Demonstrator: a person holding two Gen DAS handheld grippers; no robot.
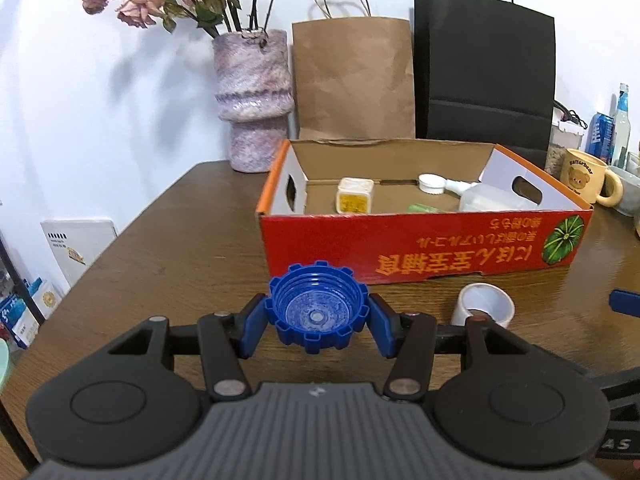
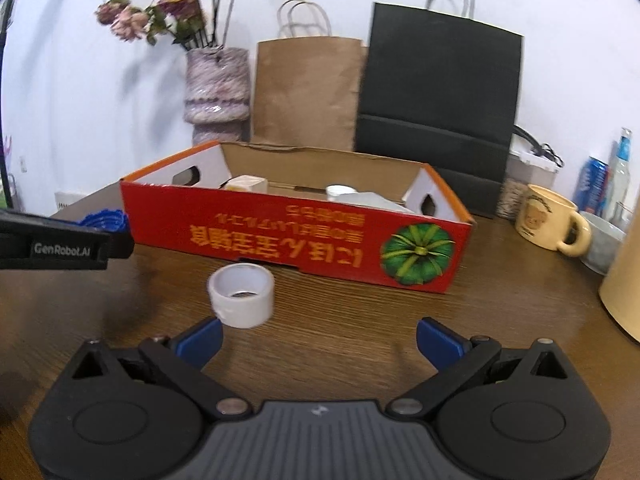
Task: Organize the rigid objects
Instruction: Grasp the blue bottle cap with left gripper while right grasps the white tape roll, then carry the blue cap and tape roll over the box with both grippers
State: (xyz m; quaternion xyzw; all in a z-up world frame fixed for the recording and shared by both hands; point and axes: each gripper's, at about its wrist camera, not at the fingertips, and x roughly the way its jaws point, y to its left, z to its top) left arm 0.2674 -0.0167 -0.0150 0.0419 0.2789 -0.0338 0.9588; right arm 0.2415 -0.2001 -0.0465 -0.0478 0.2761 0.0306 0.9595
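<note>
left gripper (image 1: 317,322) and right gripper (image 2: 319,342): matte black bodies, ribbed grey centre plate, round side discs, silver pivot pins, blue finger pads (image 2: 200,340). white lettering on the left gripper's side, slightly blurred, seemingly reads "genrobot.ai".

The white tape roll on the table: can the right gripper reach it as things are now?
Probably yes. The right gripper is open and empty, and the white tape roll stands just ahead, by its left finger, with nothing between.

Far left, a vase (image 1: 253,100) of dried roses (image 1: 138,6); brown bag (image 1: 354,80) and black bag (image 1: 486,72) beside it; far right, a mug (image 1: 588,176).
</note>
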